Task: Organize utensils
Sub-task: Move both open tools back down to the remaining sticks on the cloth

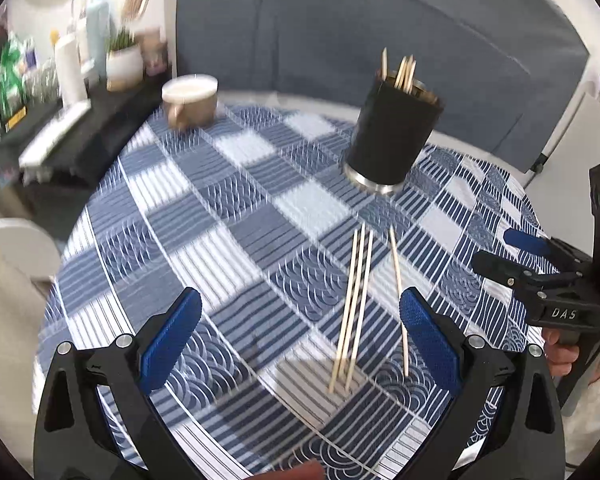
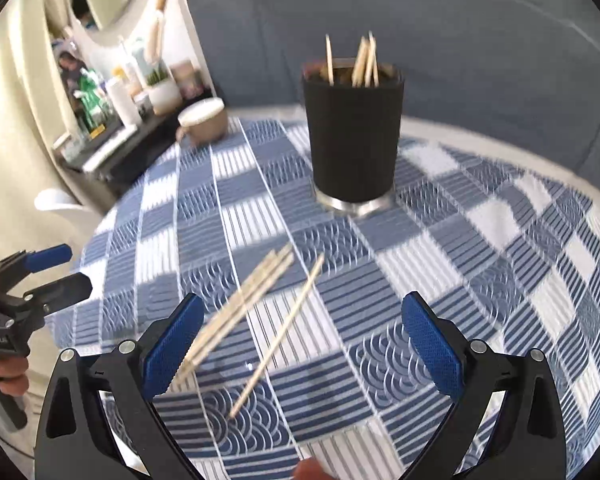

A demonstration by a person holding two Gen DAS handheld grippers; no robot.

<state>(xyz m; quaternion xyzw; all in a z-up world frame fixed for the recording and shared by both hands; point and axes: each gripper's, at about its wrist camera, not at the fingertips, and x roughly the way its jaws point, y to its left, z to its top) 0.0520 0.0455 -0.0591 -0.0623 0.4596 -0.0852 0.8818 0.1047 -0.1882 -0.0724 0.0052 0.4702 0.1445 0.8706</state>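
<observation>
Checked blue cloth (image 2: 480,216) covers my table, the black holder (image 2: 354,136) upright on it with some chopsticks already standing inside. Nearer me than the holder lie loose chopsticks (image 2: 240,308), flat for picking. My left gripper (image 1: 300,336) and right gripper (image 2: 300,340) gape wide, holding nothing.

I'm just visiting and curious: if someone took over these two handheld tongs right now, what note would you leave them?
Left tongs: open, empty, above the loose chopsticks.
Right tongs: open, empty, over the same spot.
Black holder: upright on the checked tablecloth, several chopsticks already in it.
Left to do: a bundle of three chopsticks and a single chopstick beside it lie flat; lift them into the holder.
</observation>
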